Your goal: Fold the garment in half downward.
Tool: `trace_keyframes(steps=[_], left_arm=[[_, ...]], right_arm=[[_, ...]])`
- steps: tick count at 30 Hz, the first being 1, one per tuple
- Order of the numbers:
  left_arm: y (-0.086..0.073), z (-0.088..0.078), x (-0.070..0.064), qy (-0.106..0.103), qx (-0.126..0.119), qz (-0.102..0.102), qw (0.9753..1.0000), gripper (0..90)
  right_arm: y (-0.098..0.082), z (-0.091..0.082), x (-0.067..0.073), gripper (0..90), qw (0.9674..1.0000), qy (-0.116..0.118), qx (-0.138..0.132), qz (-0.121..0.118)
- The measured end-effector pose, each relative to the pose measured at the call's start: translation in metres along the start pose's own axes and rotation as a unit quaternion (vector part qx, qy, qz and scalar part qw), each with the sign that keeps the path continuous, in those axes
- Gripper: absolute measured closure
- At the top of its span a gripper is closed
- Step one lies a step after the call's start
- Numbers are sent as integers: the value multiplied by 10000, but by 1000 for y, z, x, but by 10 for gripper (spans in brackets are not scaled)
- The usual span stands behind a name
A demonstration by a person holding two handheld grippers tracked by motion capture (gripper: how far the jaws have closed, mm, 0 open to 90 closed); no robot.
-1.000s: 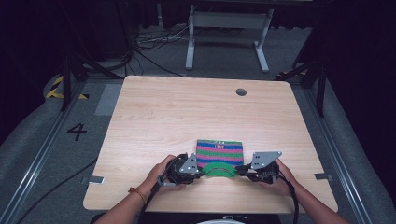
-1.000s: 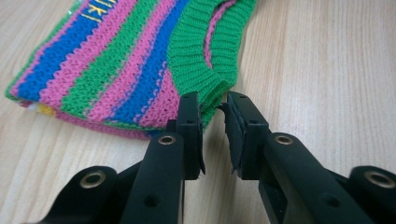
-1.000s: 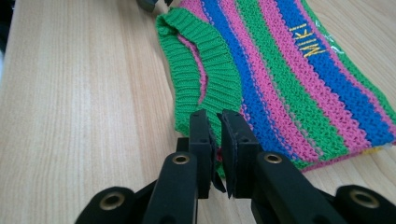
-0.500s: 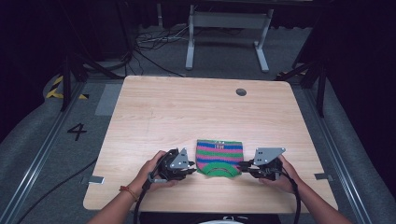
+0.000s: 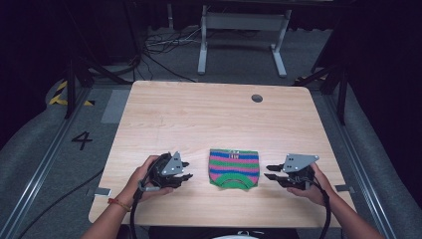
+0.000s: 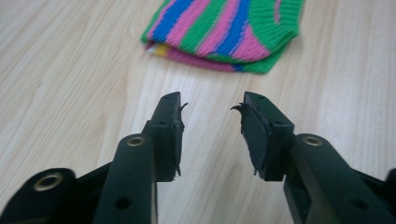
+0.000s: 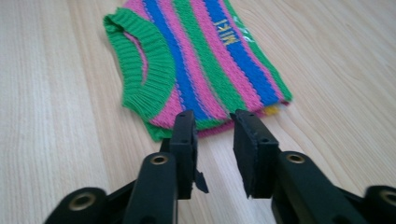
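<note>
A small knitted garment (image 5: 234, 168) striped green, pink and blue lies flat near the table's front edge, green collar toward the person. It also shows as the garment (image 6: 224, 32) and the garment (image 7: 196, 65), with yellow lettering on a blue stripe. My left gripper (image 5: 187, 172) rests to its left, open, nothing between its fingers; the left gripper (image 6: 211, 108) points at the garment's edge with a gap of bare wood between. My right gripper (image 5: 269, 172) sits to its right, open and empty. The right gripper (image 7: 212, 116) has its tips just short of the garment's side edge.
The light wooden table (image 5: 199, 119) has a round cable hole (image 5: 257, 98) at the back right. Dark floor, cables and a metal stand (image 5: 239, 30) lie beyond the far edge. A rail runs along the left floor beside a painted number.
Both grippers have drawn outward, away from the garment's sides, and now stand apart from it. The garment lies flat and has not moved.
</note>
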State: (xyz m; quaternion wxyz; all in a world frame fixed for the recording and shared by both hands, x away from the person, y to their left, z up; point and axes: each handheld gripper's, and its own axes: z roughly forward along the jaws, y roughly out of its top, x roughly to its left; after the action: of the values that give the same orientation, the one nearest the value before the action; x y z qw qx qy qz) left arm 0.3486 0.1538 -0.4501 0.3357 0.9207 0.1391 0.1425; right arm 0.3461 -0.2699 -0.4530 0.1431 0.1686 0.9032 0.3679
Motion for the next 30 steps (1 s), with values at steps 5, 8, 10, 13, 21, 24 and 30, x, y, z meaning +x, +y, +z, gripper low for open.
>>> trace_keyframes(steps=[5,8,10,13,21,24,30], left_arm=[[-10,-7,5,195,40,-190,9996,517],[-17,-12,8,301,-4,-417,9987,445],[-22,-14,10,374,48,-502,9980,417],[-27,-16,13,444,161,-550,9974,392],[-48,-34,22,760,279,-888,9928,342],[-55,-37,23,729,334,-880,9929,307],[-70,-46,25,712,154,-1165,9905,257]], right_arm=[[-7,-9,-5,544,9996,-249,41,148],[-15,-15,-9,486,9988,-420,107,245],[-21,-20,-11,450,9979,-541,150,329],[-29,-25,-14,413,9968,-646,175,428],[-58,-40,-21,345,9916,-945,216,851],[-69,-46,-24,331,9891,-1042,189,1022],[-87,-59,-26,313,9855,-1186,234,1195]])
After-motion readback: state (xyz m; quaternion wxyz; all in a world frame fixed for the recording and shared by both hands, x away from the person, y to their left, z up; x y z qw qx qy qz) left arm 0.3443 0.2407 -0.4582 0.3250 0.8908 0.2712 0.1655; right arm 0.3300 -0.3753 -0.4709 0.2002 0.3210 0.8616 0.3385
